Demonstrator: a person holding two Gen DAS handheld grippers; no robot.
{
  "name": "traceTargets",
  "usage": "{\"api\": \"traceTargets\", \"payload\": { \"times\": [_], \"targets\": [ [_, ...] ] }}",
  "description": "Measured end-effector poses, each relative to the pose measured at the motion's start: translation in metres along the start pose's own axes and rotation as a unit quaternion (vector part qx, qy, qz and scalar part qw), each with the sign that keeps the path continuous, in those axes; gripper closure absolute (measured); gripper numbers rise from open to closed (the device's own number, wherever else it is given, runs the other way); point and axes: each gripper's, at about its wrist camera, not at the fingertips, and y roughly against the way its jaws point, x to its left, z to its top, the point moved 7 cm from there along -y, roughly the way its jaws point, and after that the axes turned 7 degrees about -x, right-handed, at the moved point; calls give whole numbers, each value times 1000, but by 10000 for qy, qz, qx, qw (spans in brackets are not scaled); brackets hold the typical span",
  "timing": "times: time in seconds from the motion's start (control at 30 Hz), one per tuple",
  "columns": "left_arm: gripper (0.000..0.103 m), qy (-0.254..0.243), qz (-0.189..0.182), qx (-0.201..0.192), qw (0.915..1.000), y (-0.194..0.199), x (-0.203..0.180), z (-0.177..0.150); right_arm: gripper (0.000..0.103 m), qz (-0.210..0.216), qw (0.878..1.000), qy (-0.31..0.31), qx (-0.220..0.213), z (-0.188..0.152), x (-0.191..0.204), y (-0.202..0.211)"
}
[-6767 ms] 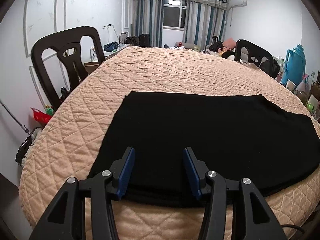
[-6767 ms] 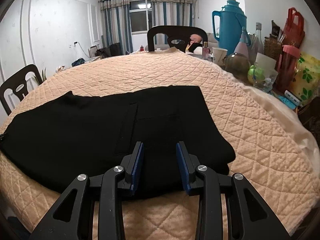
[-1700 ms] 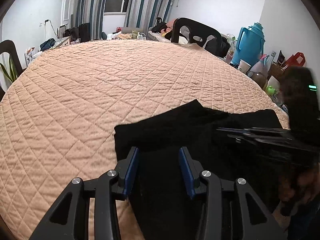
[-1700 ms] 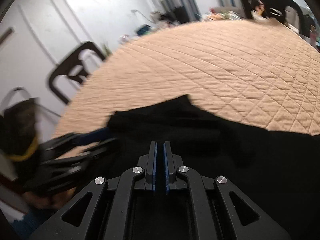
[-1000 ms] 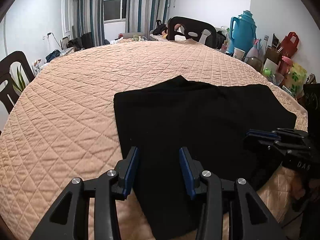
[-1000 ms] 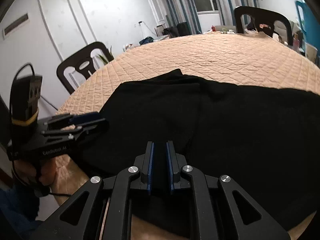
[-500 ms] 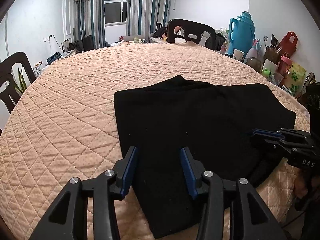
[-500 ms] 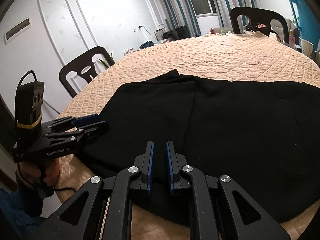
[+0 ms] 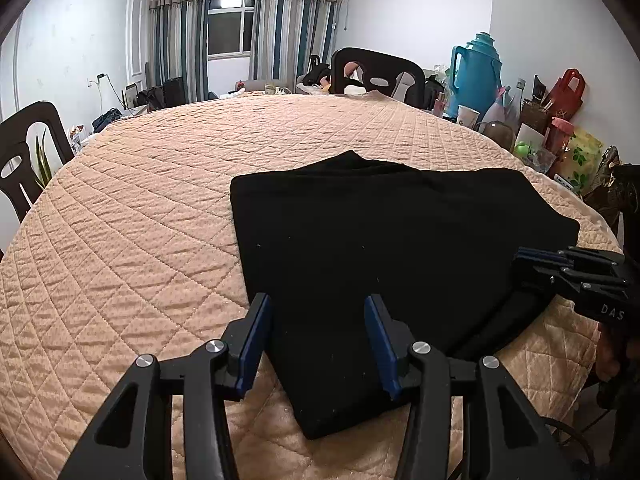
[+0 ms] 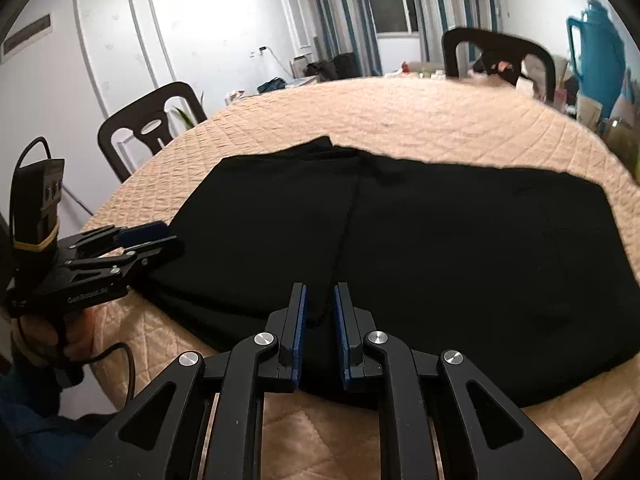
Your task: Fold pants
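The black pants (image 9: pixel 384 248) lie folded flat on the quilted beige table cover (image 9: pixel 132 232); they also fill the middle of the right wrist view (image 10: pixel 440 240). My left gripper (image 9: pixel 318 320) is open and empty, its blue-padded fingers over the near left corner of the pants. It shows at the left of the right wrist view (image 10: pixel 140 236). My right gripper (image 10: pixel 319 312) is partly open and empty above the near edge of the pants. It shows at the right of the left wrist view (image 9: pixel 536 258).
Dark chairs stand at the table's far side (image 9: pixel 376 72) and left (image 9: pixel 24 152). A blue thermos jug (image 9: pixel 476 72), cups and bags crowd the right edge. A cable (image 10: pixel 120 360) hangs from the left gripper's handle.
The right gripper's jaws have opened wider and it has drawn back a little from the pants. The left gripper stays open and has barely moved.
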Motion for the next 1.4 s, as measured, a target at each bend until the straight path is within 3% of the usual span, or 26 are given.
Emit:
{"api": "traceTargets", "payload": {
  "times": [0.13, 0.23, 0.63, 0.97, 1.27, 1.4],
  "targets": [
    [52, 79, -50, -11, 10000, 0, 1, 0, 89, 122, 9997, 127, -174, 4, 9, 2],
    [52, 53, -30, -6, 10000, 0, 1, -1, 89, 44, 9998, 186, 13, -4, 6, -10],
    [52, 35, 28, 47, 10000, -2, 0, 2, 89, -38, 10000, 31, -29, -5, -8, 2],
    [52, 274, 289, 2, 9992, 0, 19, 7, 89, -502, 9978, -379, -228, -2, -46, 16],
    [52, 388, 203, 166, 9989, -8, 21, 1, 89, -799, 9907, -960, -532, 1, -98, 36],
    [52, 399, 192, 146, 9989, -8, 21, 1, 86, -1416, 9822, -1072, -609, 0, -121, 52]
  ]
}}
